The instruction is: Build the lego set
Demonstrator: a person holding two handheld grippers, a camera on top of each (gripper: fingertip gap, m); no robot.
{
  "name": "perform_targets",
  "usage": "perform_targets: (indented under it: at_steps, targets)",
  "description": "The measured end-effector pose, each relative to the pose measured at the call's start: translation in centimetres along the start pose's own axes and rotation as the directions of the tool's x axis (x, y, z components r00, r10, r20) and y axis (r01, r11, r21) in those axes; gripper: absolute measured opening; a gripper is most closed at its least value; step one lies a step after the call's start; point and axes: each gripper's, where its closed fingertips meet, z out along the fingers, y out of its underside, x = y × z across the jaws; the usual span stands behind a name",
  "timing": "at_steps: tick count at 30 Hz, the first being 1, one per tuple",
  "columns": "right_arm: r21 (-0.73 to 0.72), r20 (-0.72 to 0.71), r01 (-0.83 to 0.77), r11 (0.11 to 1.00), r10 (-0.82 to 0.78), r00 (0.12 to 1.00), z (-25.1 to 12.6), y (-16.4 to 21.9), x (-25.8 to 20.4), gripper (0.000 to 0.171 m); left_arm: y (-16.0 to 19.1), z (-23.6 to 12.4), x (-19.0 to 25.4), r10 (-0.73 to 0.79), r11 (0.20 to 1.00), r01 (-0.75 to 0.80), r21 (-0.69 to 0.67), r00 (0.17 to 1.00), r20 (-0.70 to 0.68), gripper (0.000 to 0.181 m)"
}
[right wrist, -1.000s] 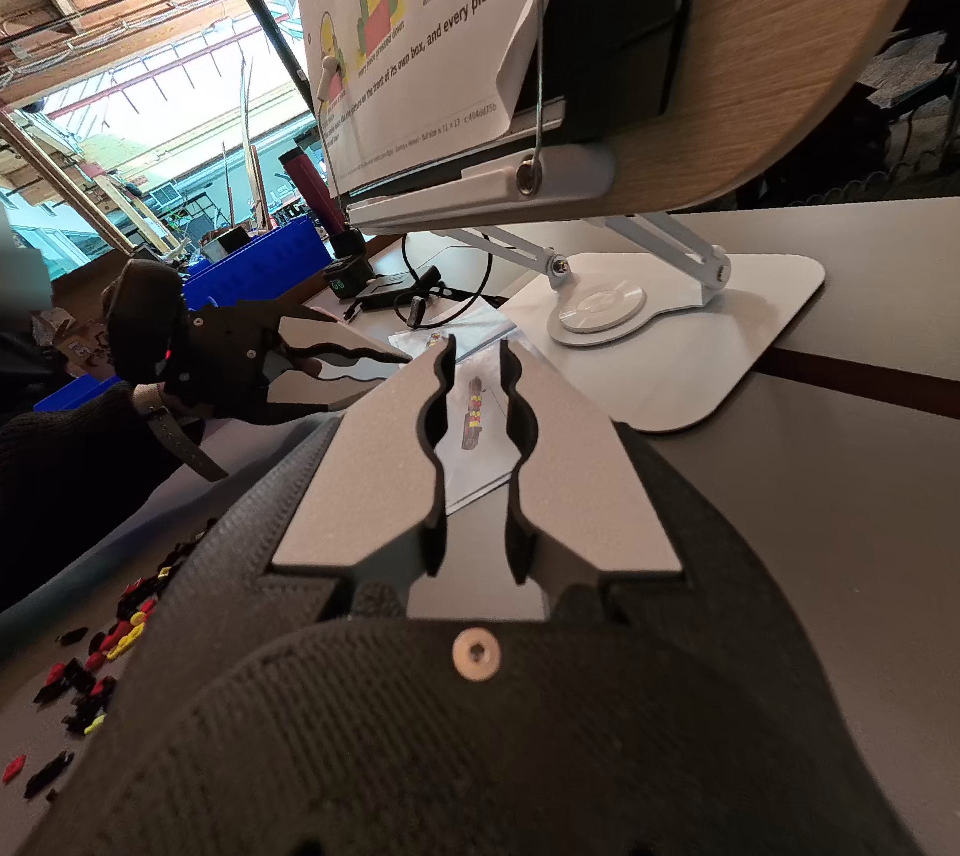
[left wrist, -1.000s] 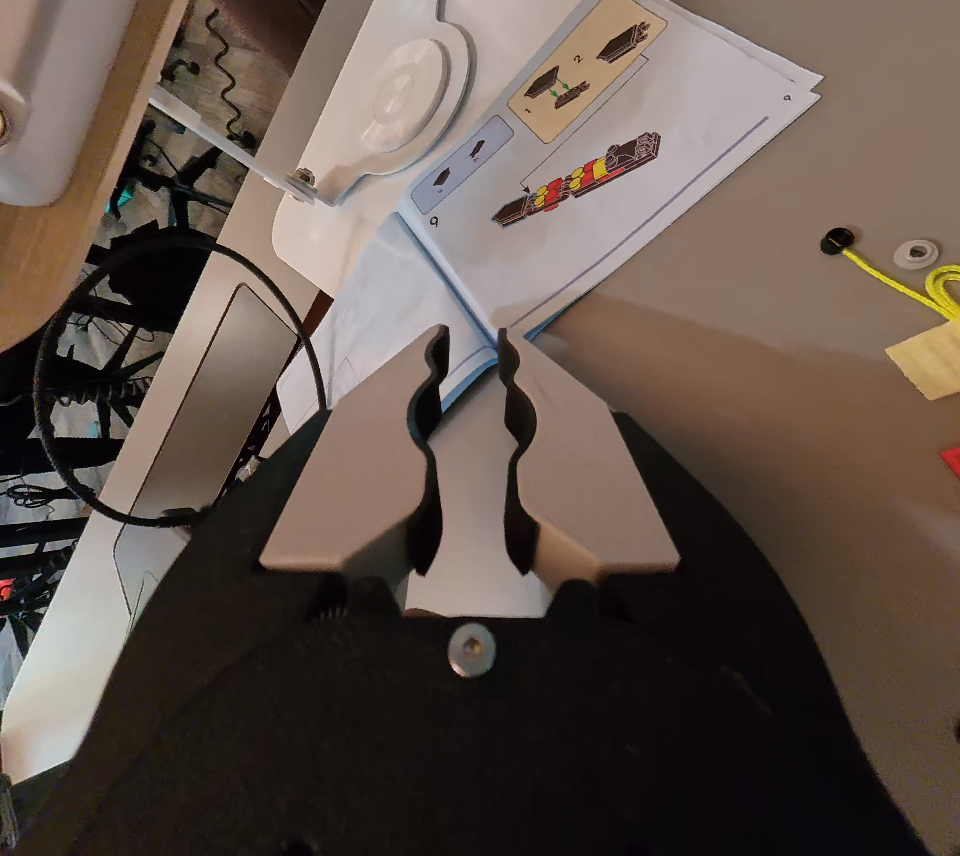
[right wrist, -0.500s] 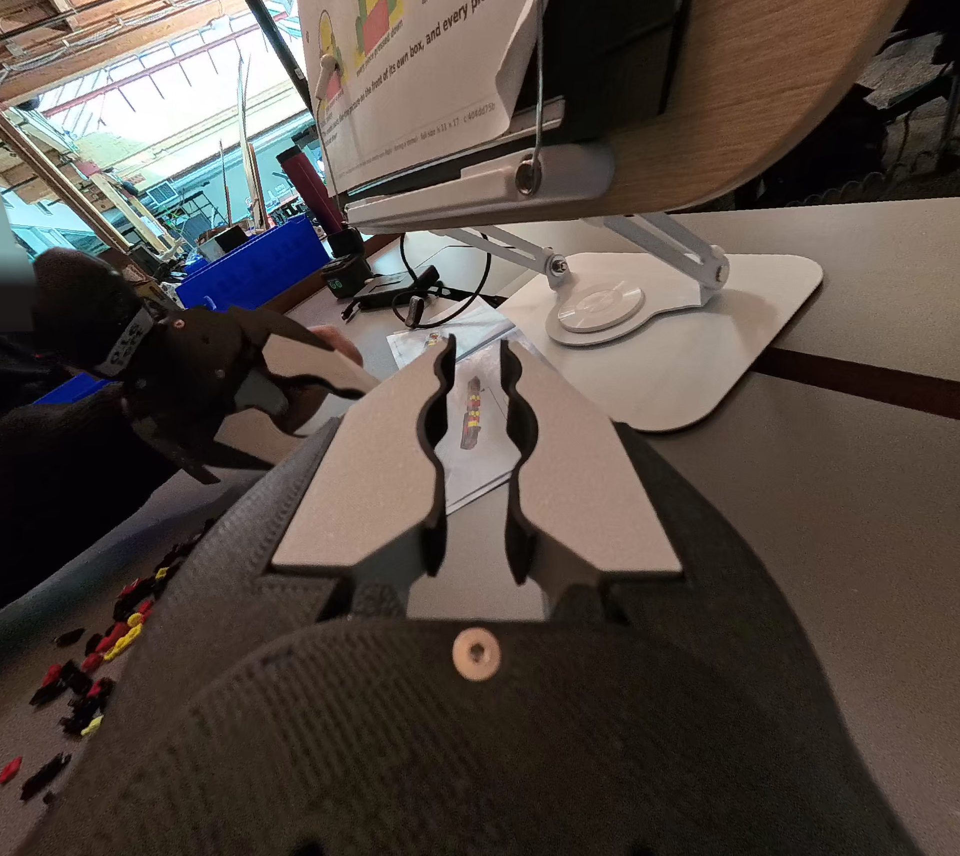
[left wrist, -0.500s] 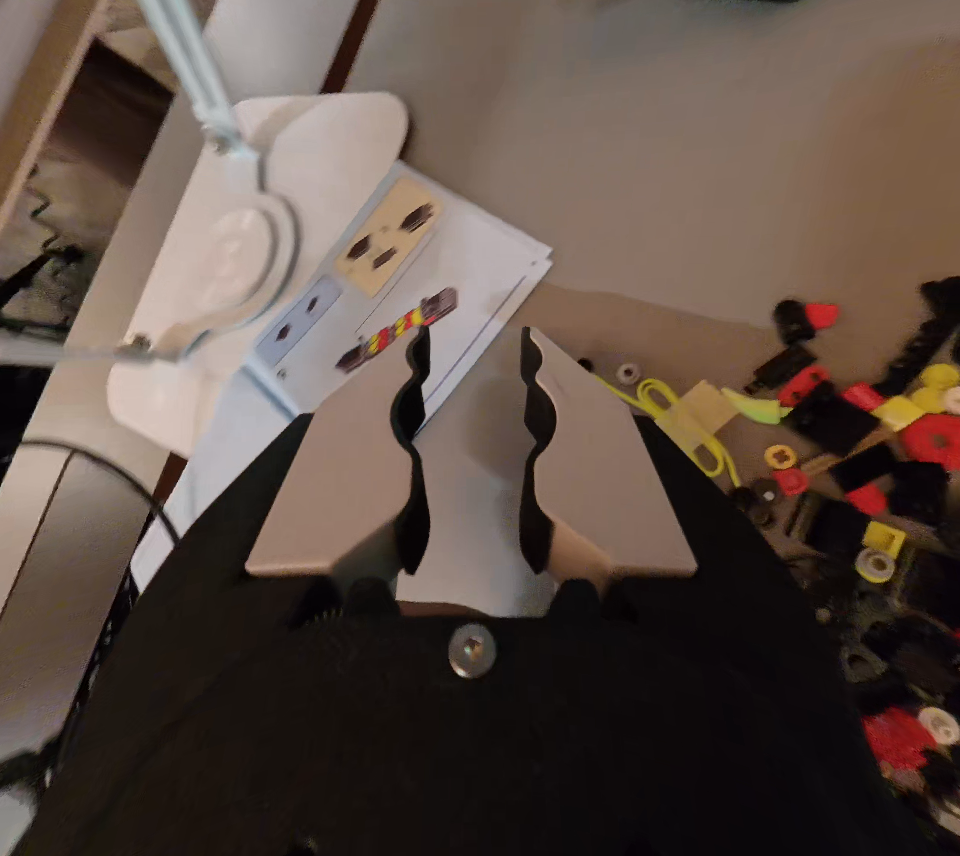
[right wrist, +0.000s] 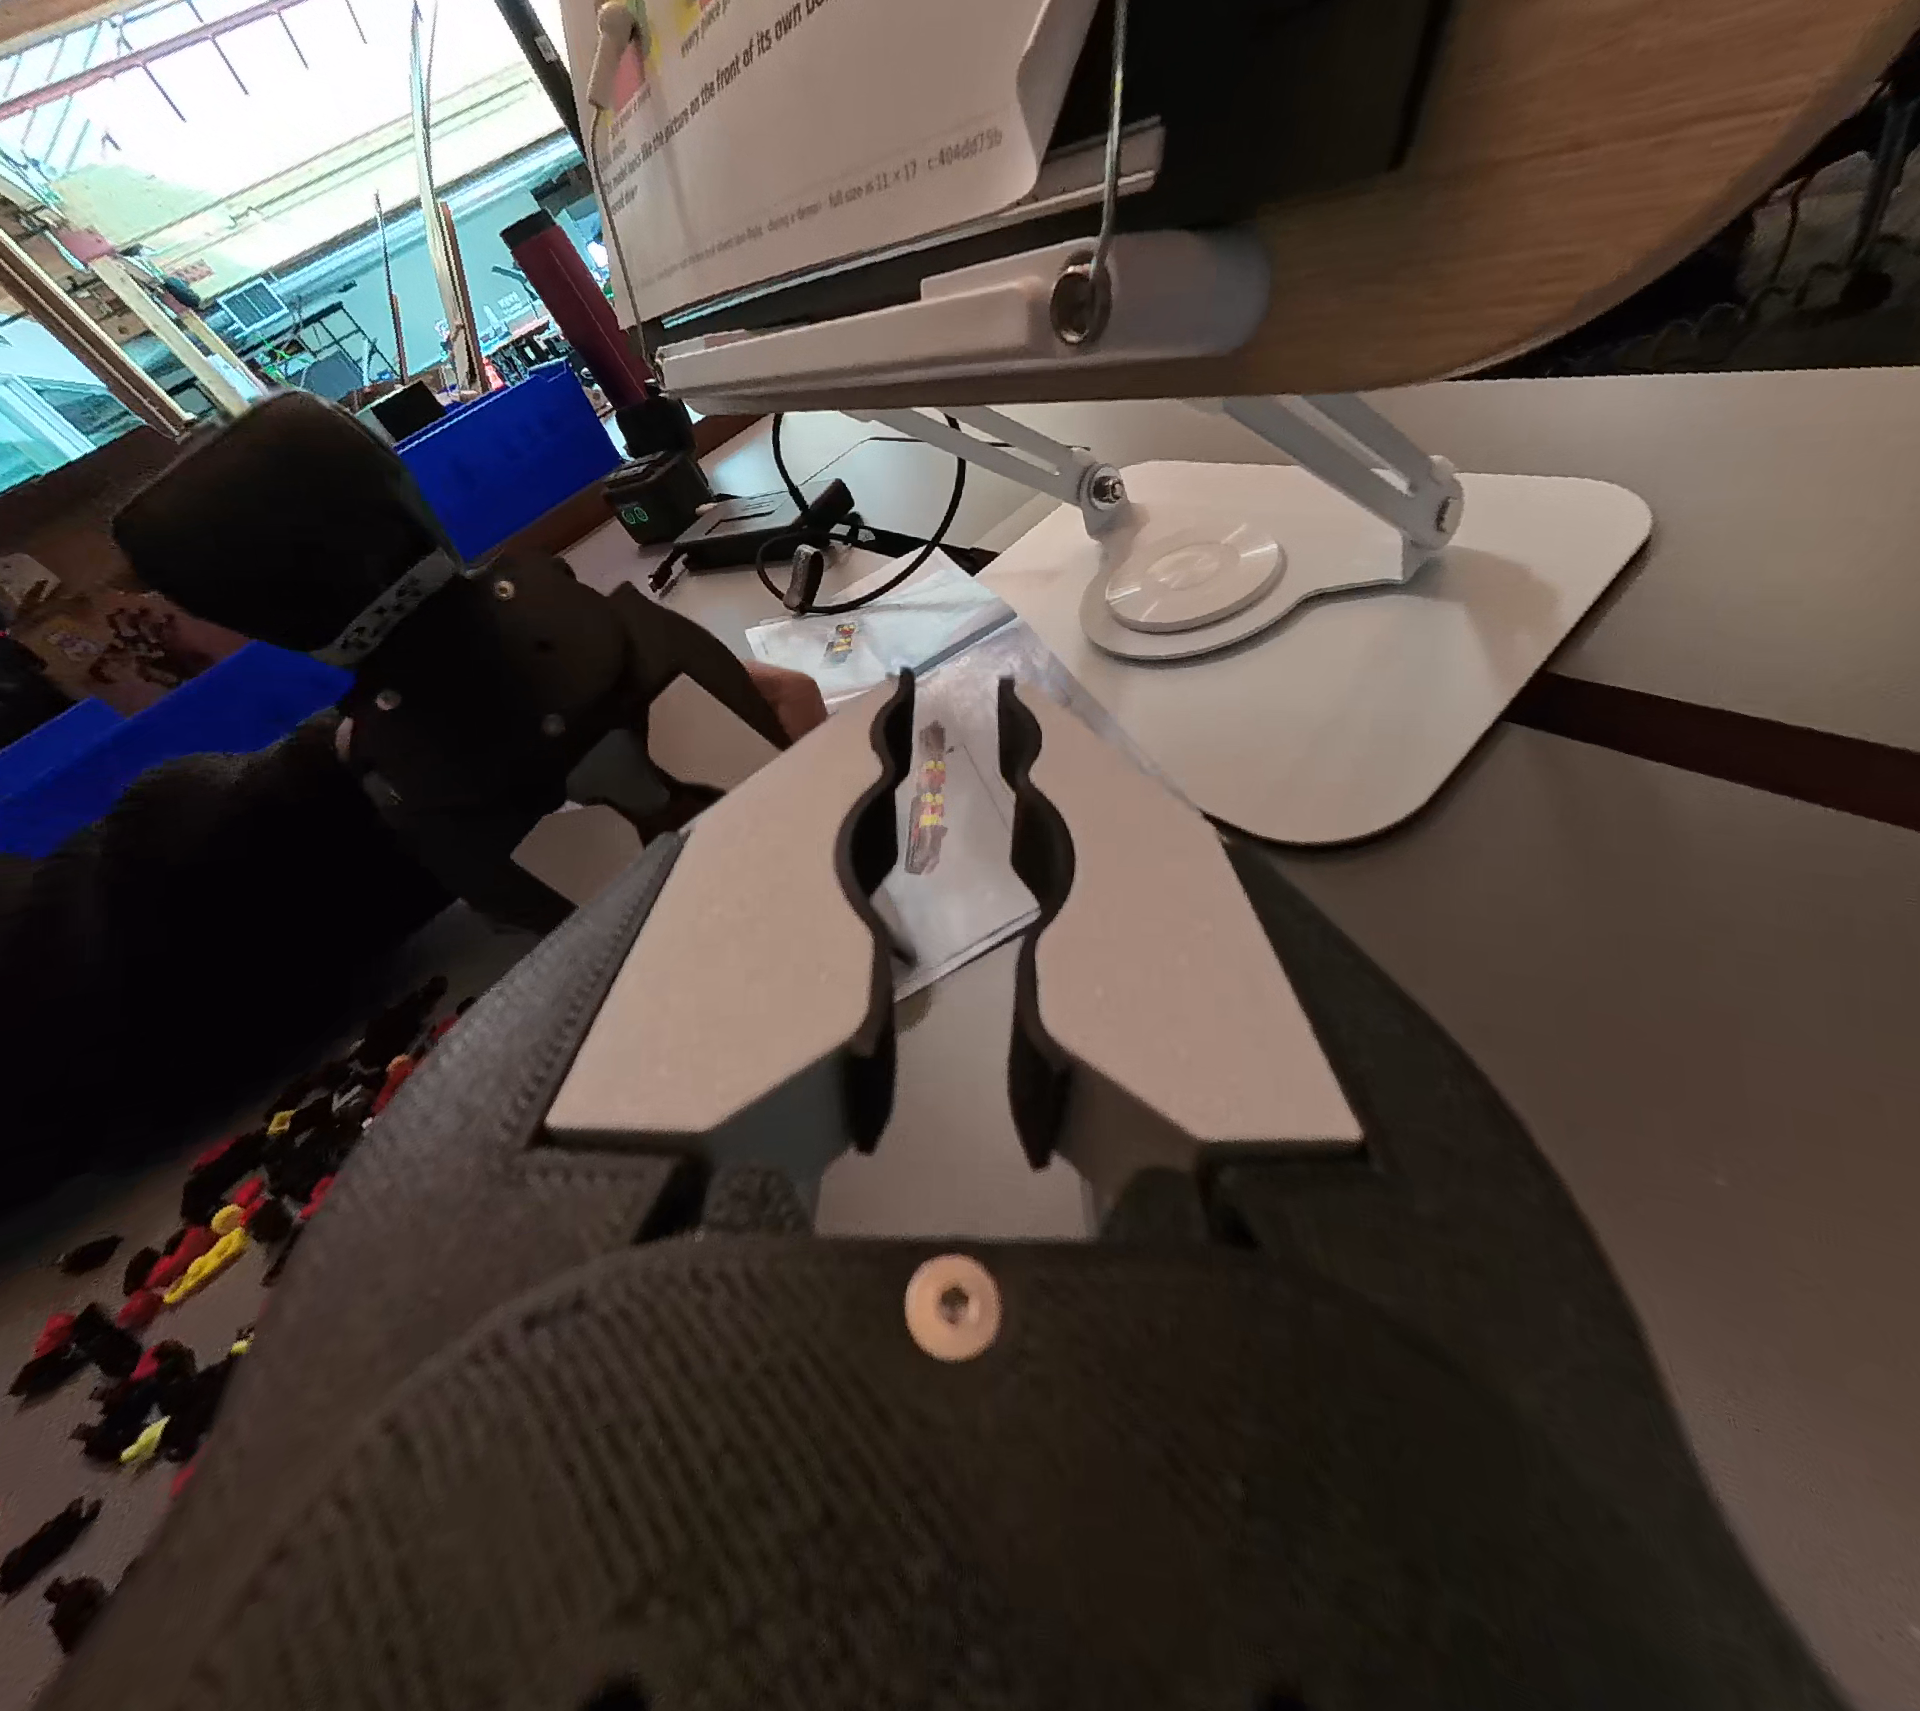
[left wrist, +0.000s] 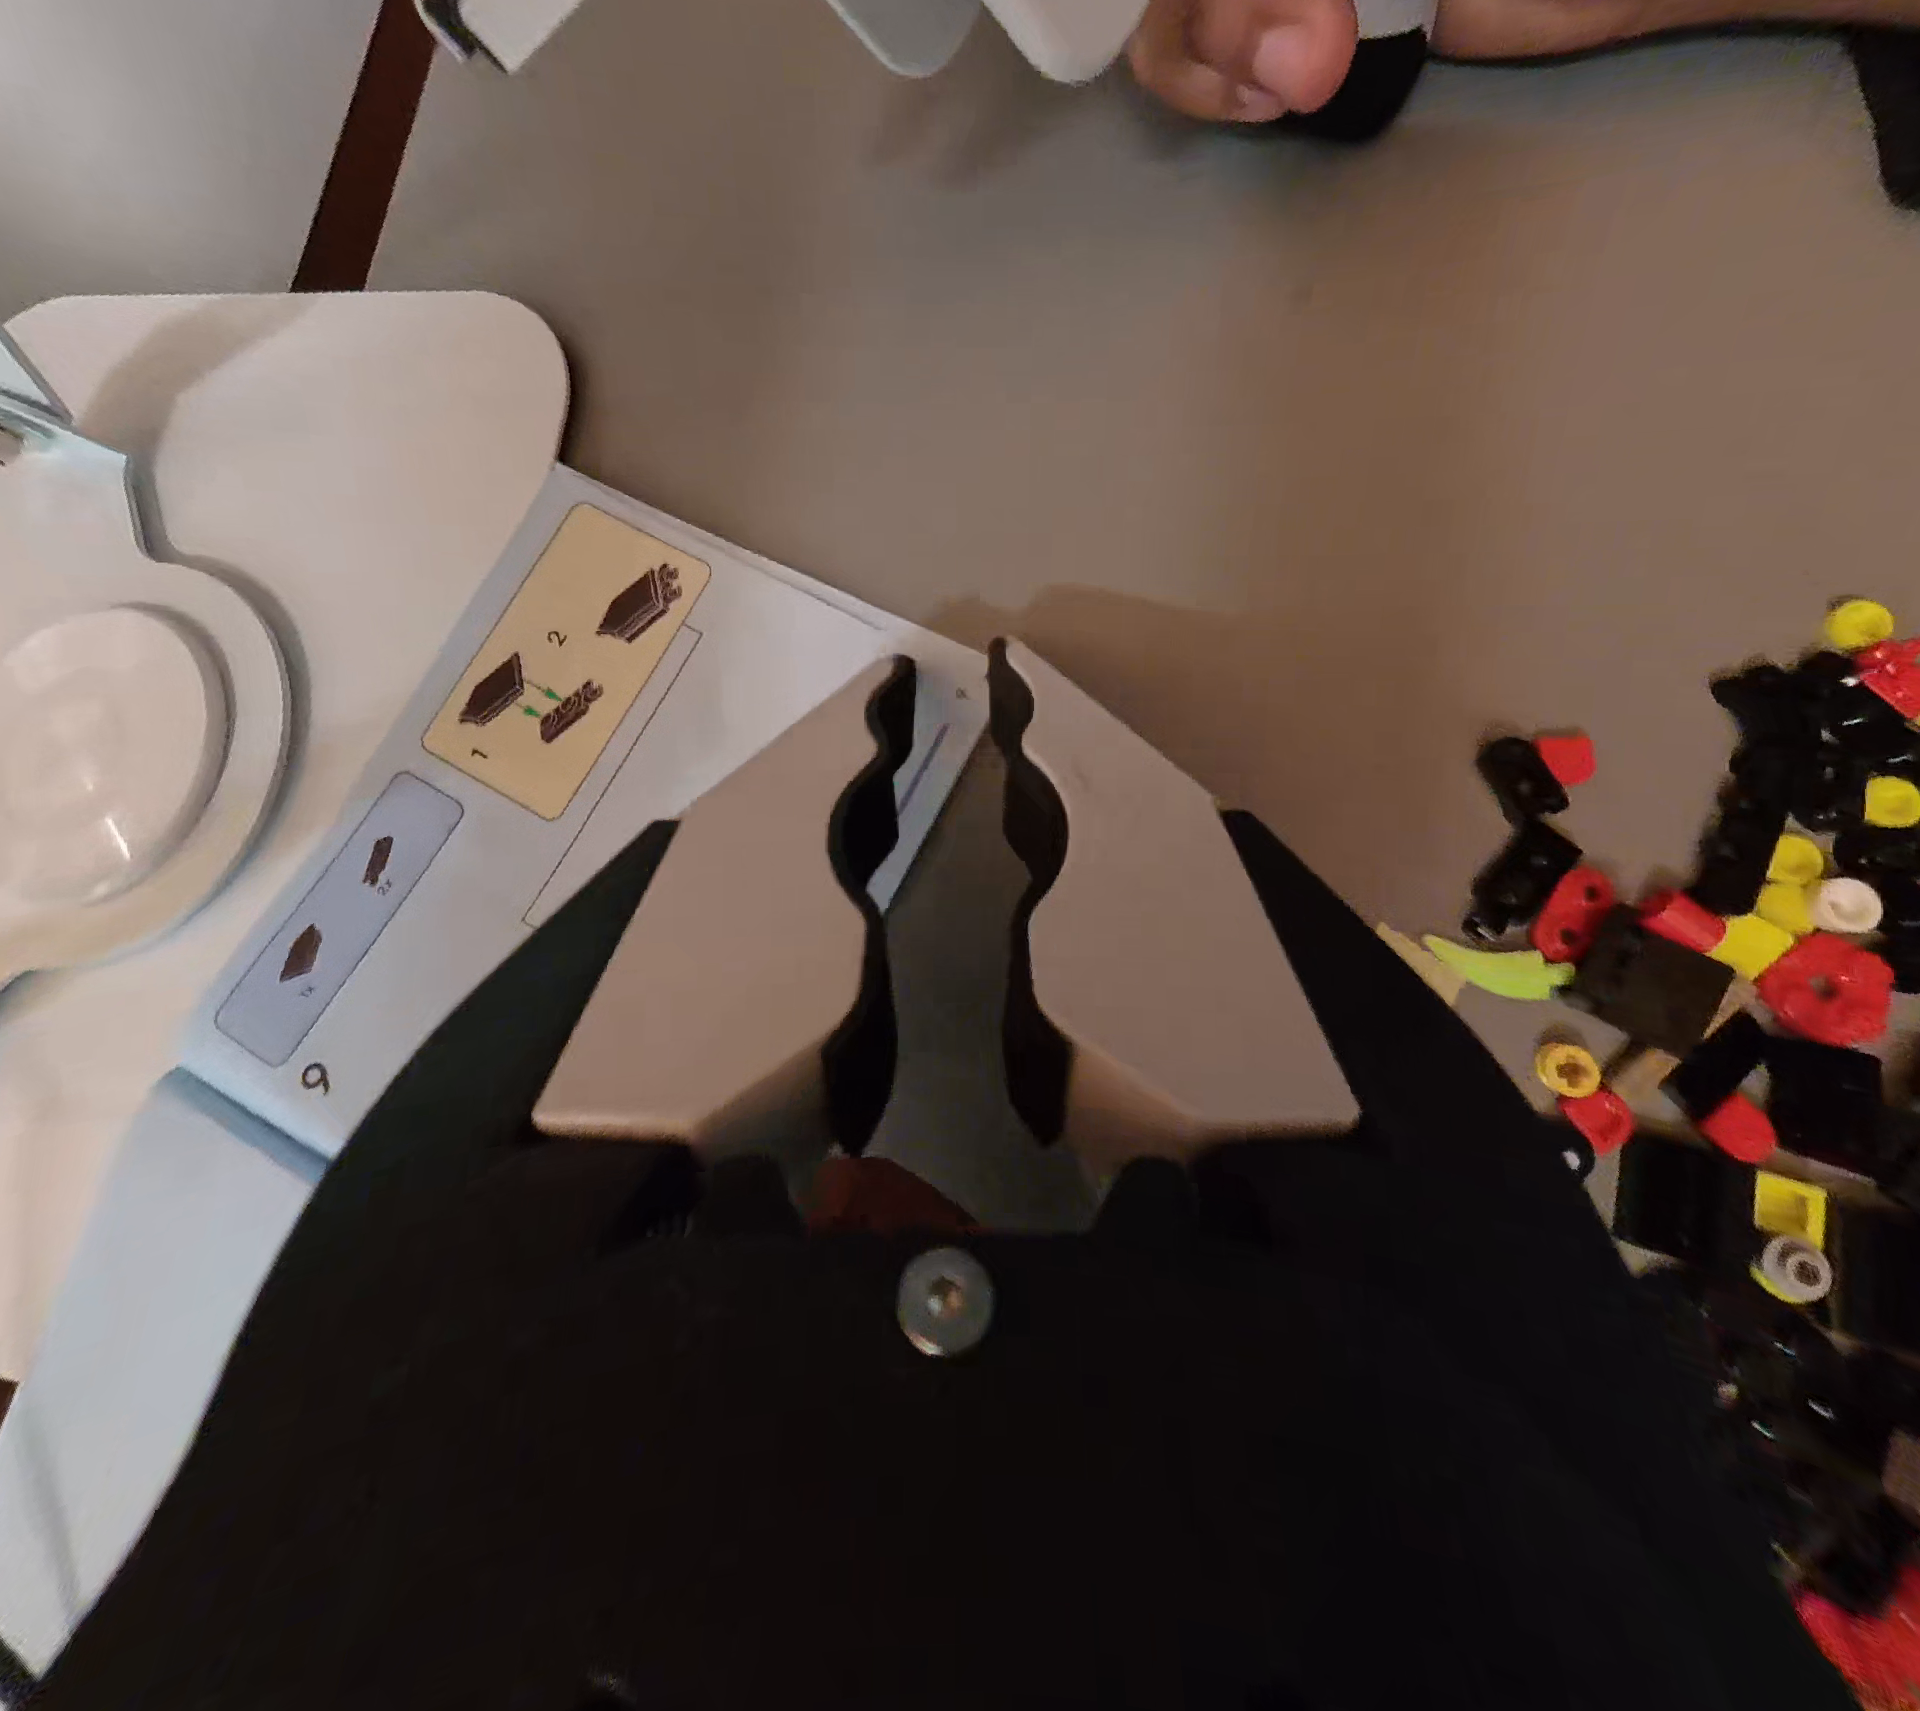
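Swinging off the instruction booklet (left wrist: 582, 726), the left gripper (left wrist: 945, 674) now hangs over the booklet's corner w/ the loose lego pieces (left wrist: 1745, 965) in view on its right; 1 s ago it faced only the page, so I judge the reading is done and picking comes next. Both sets of tongs are spread and hold nothing; the right gripper (right wrist: 951, 695) has barely shifted, low over the grey table (right wrist: 1662, 1038), aimed at the booklet. Pieces lie in a heap near the left gripper, not touching it. Room: open table between the grippers; white stand base (left wrist: 343, 435) overlaps the booklet's far edge, and the wooden board overhead limits lifting near the stand.
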Motion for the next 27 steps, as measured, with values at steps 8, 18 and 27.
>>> perform_targets:
  at_steps: [8, 18, 27]
  targets:
    - [-0.015, 0.005, -0.018, 1.000, 0.018, 1.000, 0.2, 0.2, 0.1, 0.015, 0.8, -1.1, -1.9, -0.032, 0.999, 0.034, -0.017, 0.996, 0.083, 0.000]
    - [0.001, 0.019, -0.039, 0.999, 0.039, 0.999, 0.0, 0.0, 0.2, 0.015, 0.9, -1.8, -1.8, -0.142, 0.989, 0.141, 0.032, 0.990, 0.010, 0.046]
    - [-0.003, 0.020, -0.038, 0.999, 0.038, 0.999, 0.0, 0.0, 0.2, 0.016, 1.3, -1.0, -1.8, -0.129, 0.992, 0.130, -0.007, 0.991, 0.040, 0.016]
